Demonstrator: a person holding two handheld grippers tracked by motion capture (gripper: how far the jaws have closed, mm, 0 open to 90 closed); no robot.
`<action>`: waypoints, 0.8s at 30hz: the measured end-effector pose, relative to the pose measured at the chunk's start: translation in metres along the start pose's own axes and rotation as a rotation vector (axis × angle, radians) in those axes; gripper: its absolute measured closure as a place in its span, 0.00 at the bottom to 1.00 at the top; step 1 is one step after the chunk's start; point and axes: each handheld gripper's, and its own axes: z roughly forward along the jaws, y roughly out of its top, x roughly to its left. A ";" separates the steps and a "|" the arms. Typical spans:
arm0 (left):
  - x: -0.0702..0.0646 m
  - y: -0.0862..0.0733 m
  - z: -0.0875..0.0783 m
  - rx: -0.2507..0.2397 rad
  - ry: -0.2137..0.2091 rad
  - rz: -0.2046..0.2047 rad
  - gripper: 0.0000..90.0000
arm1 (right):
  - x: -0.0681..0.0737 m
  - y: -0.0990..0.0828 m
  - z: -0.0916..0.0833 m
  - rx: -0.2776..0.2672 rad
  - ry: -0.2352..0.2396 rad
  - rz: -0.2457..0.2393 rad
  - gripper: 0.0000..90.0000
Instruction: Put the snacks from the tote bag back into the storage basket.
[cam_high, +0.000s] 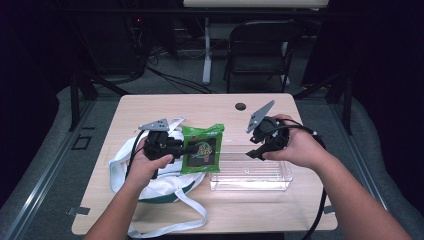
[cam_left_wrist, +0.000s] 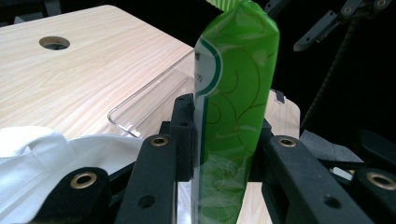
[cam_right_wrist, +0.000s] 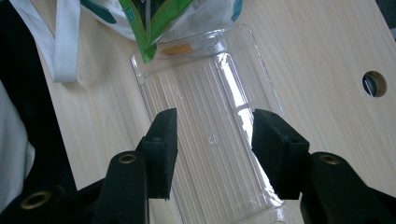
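Left claw (cam_high: 186, 150) clamps the green packet (cam_high: 202, 148), jaws pressed flat on both faces near one end. Packet stands on edge in the grip, held level above the white bag (cam_high: 131, 172) and just left of the clear tray (cam_high: 250, 175). In the left claw's own view the packet (cam_left_wrist: 233, 107) rises between the jaws with the tray (cam_left_wrist: 149, 100) beyond it; that looks like a carry from bag toward tray.

Right claw (cam_high: 253, 153) hangs over the tray's left part, jaws apart, nothing between them. Its own view looks straight down on the ribbed tray floor (cam_right_wrist: 210, 140), bare, the packet's corner (cam_right_wrist: 149, 28) poking in at the top. Likely hovering clear to leave room.

Tray and bag sit on the desk (cam_high: 200, 107); a bag strap (cam_high: 192, 210) trails toward the near edge.
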 end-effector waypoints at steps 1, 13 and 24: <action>0.000 0.000 0.000 0.003 -0.001 0.002 0.80 | 0.000 0.002 0.000 0.003 0.005 -0.002 0.56; -0.005 0.000 0.005 0.010 -0.018 0.015 0.80 | -0.005 0.025 0.000 0.090 0.022 -0.074 0.52; -0.009 0.000 0.011 0.023 -0.029 0.026 0.80 | -0.007 0.047 -0.007 0.124 0.015 -0.125 0.50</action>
